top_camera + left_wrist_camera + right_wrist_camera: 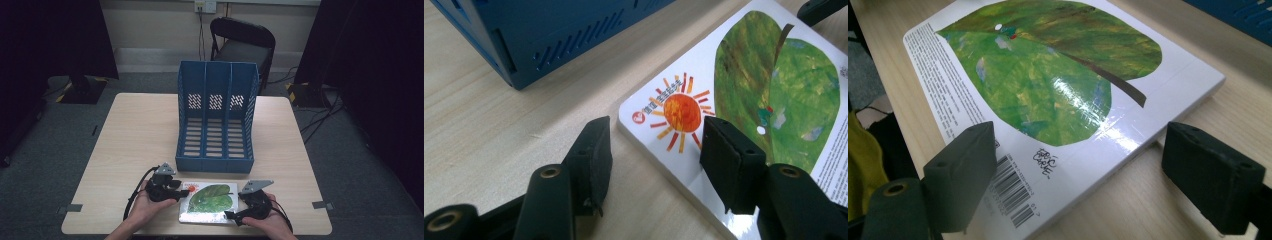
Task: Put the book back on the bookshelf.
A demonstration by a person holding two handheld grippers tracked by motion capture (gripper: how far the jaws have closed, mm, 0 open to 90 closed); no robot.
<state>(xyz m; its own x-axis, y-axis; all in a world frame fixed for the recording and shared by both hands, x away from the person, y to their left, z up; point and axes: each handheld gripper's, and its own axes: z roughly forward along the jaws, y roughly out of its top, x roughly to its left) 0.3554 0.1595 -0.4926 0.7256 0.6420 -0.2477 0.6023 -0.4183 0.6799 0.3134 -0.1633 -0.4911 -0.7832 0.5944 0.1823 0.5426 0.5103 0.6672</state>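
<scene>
Book (210,200) lies flat on the counter (135,140), near the front edge, just in front of the blue file rack (216,117) with three upright slots, all of which look empty from the high view. Cover shows a big green leaf and an orange sun. Left gripper (176,192) sits at the book's left short edge; in the left gripper view (654,150) the jaws straddle that corner, one pad over the cover by the sun, the other out over bare counter, moderately apart and not pressing anything. Right gripper (231,216) is at the book's front right corner; in the right gripper view (1098,175) the jaws stand wide, one pad over the barcode corner, the other off to the side over the counter, book edge between them but no contact that I can see. So neither grips the book. Progress reads as early: approach made on both ends, grasp not yet closed, book not lifted. Left to do, by my guess: clamp the edges, raise the book, stand it upright and slide it into one of the rack slots.
</scene>
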